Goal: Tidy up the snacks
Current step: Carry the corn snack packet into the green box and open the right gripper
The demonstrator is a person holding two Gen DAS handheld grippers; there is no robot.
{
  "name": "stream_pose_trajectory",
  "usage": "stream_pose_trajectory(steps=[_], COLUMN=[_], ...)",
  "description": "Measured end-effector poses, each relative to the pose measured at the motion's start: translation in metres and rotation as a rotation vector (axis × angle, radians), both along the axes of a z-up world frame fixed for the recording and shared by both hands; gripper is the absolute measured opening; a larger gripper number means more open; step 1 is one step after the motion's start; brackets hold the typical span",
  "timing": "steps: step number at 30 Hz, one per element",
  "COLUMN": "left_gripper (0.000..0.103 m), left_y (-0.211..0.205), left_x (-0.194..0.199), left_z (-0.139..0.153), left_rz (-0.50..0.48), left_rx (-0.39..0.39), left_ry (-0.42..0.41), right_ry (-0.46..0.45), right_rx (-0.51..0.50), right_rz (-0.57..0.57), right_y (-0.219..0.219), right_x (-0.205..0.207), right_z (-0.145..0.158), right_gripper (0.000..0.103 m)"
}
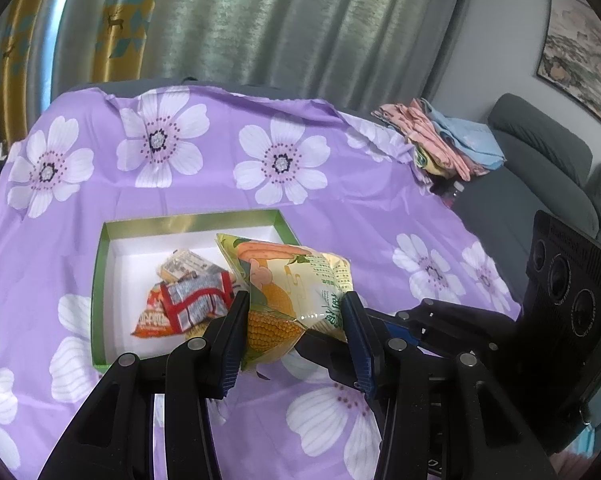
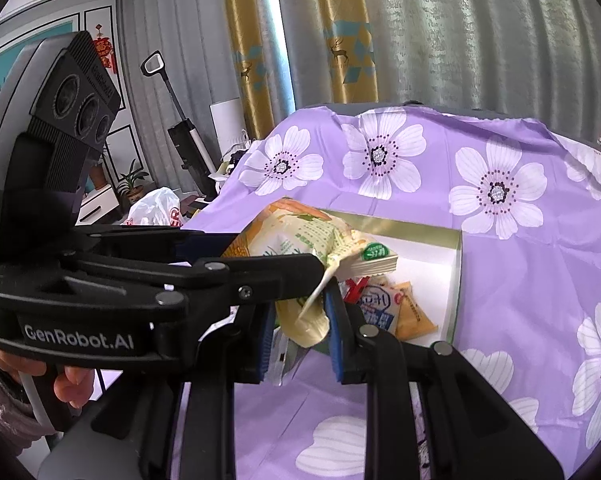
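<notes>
The left gripper [image 1: 296,312] is clenched on a yellow corn-snack bag [image 1: 292,288], its two blue-padded fingers [image 1: 233,336] pressing the bag's lower part from either side, and the bag is lifted above the near right corner of a green-rimmed white box [image 1: 188,222], partly over the box and partly over the purple floral tablecloth [image 1: 340,200]. In the right wrist view the same bag [image 2: 296,236] hangs in front of the right gripper [image 2: 298,326]; the bag's crimped bottom edge dangles between the right gripper's blue pads [image 2: 334,332], but whether those pads actually pinch it or merely flank it cannot be told. The left gripper's black arm [image 2: 172,280] crosses that view from the left, bearing the lettering GenRobot.AI, with a person's fingers [image 2: 70,384] showing beneath it. Inside the box lie several small packets: a red-and-white wrapper [image 1: 198,304] on top of an orange packet [image 1: 152,322], and a pale printed packet [image 1: 188,266] behind them. From the right side a blue-and-white packet [image 2: 376,306] and an orange packet [image 2: 410,312] show against the box floor [image 2: 428,264]. A pile of folded cloths [image 1: 444,144] rests at the far right edge of the tablecloth, beside a grey sofa [image 1: 540,152].
</notes>
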State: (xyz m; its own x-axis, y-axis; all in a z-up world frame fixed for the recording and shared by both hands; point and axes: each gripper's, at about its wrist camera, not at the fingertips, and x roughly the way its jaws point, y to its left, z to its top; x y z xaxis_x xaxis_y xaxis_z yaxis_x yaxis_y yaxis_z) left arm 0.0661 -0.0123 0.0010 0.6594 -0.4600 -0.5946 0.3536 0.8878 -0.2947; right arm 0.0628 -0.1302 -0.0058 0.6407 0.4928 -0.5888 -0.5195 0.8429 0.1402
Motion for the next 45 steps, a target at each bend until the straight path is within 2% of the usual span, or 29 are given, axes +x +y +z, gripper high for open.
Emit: stream_pose_trajectory(steps=[12,21,26,34,45], left_gripper=[0.046,0.046,0.046,0.046,0.046], left_y=[-0.003,-0.004,-0.006,-0.005,-0.002], left_x=[0.031,0.071,0.087,0.107,0.119], left_z=[0.0,0.003,-0.017,-0.063,-0.088], left_rz=[-0.006,-0.01,-0.008,-0.003,0.008], left_rx=[0.016,-0.012,-0.01,-0.02,-0.005], left_ry=[0.002,0.014,0.052,0.17,0.231], right_ry=[-0.001,-0.002,0.028,0.142,0.221], right_rx=[-0.008,-0.013,-0.029,-0.041,-0.043], right_rz=[-0.011,-0.021,-0.029,-0.037,-0.031], right_y=[-0.001,-0.007,-0.009,-0.011,-0.009], right_x=[0.027,0.064,0.083,0.1,0.115], right_z=[-0.002,0.003,-0.009,-0.055,-0.084], right_gripper=[0.024,0.024,0.024,0.024,0.025])
